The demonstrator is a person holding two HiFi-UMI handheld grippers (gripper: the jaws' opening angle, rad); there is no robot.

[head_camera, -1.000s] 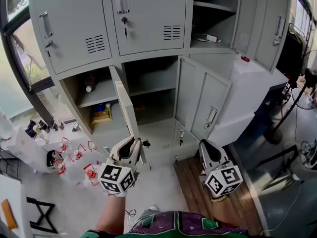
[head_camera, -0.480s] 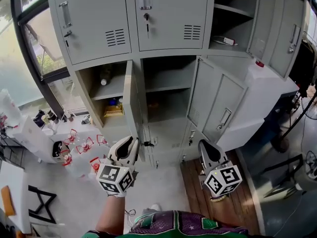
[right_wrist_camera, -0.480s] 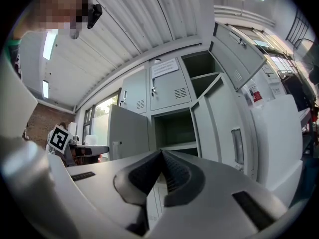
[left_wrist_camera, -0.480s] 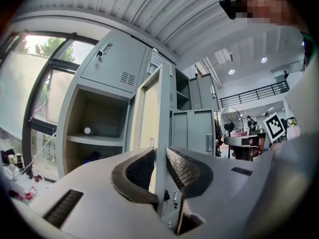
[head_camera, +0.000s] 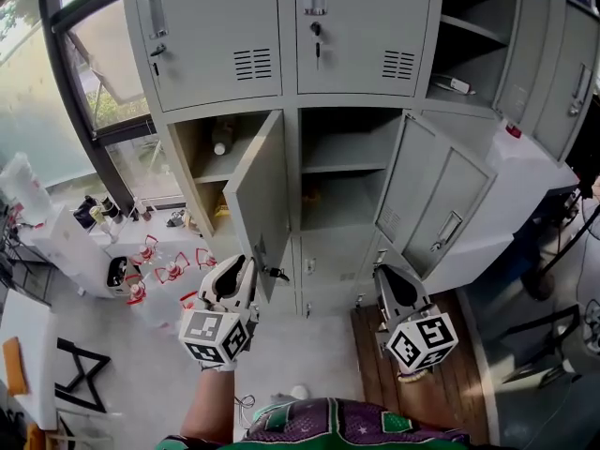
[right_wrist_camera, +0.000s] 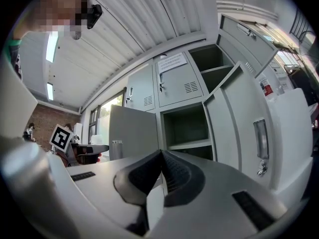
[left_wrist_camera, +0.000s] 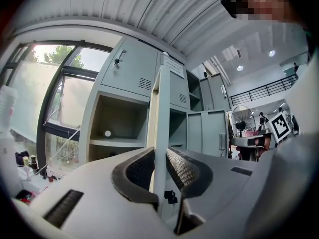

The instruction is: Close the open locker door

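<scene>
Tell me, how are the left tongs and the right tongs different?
The left tongs stand a little apart, while the right tongs are squeezed tight together. The left tongs pinch the edge of the open grey metal locker door, but the right tongs hold nothing. Both are grey and point level towards the grey metal lockers.

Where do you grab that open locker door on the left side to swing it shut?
Grab the open locker door by its thin free edge, the one swung out toward you. Come at it edge-on from the front, with one pad on each face. The door is a flat upright sheet, so that edge slips neatly between the jaws. The left tool is shut on it this way, low down.
</scene>
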